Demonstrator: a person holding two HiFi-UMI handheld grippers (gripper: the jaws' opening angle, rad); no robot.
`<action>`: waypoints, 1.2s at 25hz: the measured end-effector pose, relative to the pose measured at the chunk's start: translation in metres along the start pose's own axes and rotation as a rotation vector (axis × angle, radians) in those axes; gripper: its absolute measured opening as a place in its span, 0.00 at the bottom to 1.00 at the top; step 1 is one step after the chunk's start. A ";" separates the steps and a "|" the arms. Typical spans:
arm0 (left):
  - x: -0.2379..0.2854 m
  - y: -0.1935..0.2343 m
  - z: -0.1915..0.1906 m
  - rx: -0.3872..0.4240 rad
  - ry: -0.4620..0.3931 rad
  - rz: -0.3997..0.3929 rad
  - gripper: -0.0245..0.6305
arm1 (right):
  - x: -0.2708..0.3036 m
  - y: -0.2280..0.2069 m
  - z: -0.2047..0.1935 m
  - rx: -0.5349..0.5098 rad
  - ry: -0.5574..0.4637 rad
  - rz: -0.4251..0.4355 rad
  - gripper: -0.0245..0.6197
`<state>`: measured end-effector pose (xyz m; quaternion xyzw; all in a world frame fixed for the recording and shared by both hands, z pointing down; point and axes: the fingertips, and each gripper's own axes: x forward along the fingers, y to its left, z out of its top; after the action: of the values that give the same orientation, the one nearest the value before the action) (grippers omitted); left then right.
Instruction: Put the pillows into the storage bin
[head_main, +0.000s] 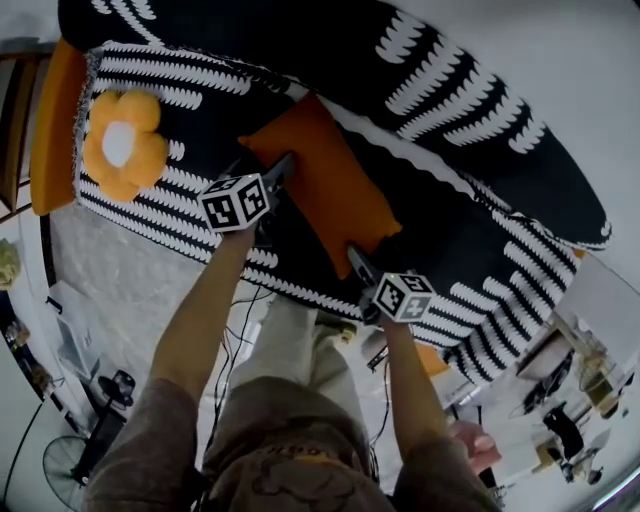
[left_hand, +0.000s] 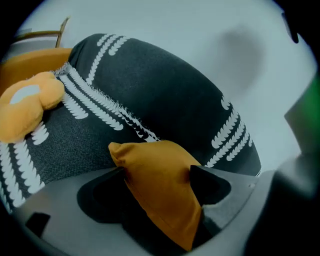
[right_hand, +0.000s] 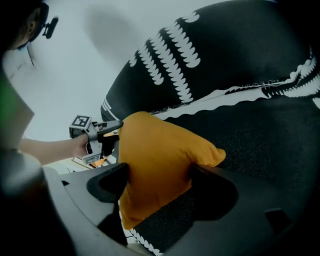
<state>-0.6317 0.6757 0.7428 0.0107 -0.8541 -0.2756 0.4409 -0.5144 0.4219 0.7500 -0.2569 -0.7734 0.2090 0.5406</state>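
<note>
Orange pillow (head_main: 325, 180) lies flat on the black-and-white cover (head_main: 470, 130), dead centre in the head view, long axis running 11 to 5 o'clock. A flower pillow (head_main: 122, 145) sits well apart at its 9 o'clock. No bin in any view. Left tool (left_hand: 155, 177) is at the pillow's 9 o'clock corner and right tool (right_hand: 159, 182) at its 6 o'clock corner. Both stand wide, each straddling its corner. The cloth brushes the pads, but I see no pinch and no creasing, so I read neither as gripping yet. Handling, by judgement: light, soft, plump filling under a matte woven cover that should not slip and will not break. It will sag and fold if lifted by one point. The corners look thinner than the belly, so they are the place to bite, with the pads well past the seam so they take filling and not just cloth. Two corners on one long edge would let it hang like a sheet; expect it to swing, and it may need squashing to go into the bin.
</note>
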 end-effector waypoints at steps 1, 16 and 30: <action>0.002 -0.001 0.000 -0.012 0.001 -0.012 0.64 | 0.000 -0.001 0.001 0.009 -0.004 0.003 0.66; -0.026 -0.057 0.006 -0.008 0.073 -0.098 0.30 | -0.047 0.009 0.021 0.019 -0.072 0.060 0.42; -0.162 -0.268 -0.021 0.250 0.099 -0.390 0.29 | -0.287 0.039 -0.023 0.073 -0.412 -0.057 0.43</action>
<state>-0.5769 0.4807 0.5028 0.2433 -0.8408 -0.2468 0.4158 -0.4050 0.2743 0.5251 -0.1668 -0.8663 0.2696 0.3859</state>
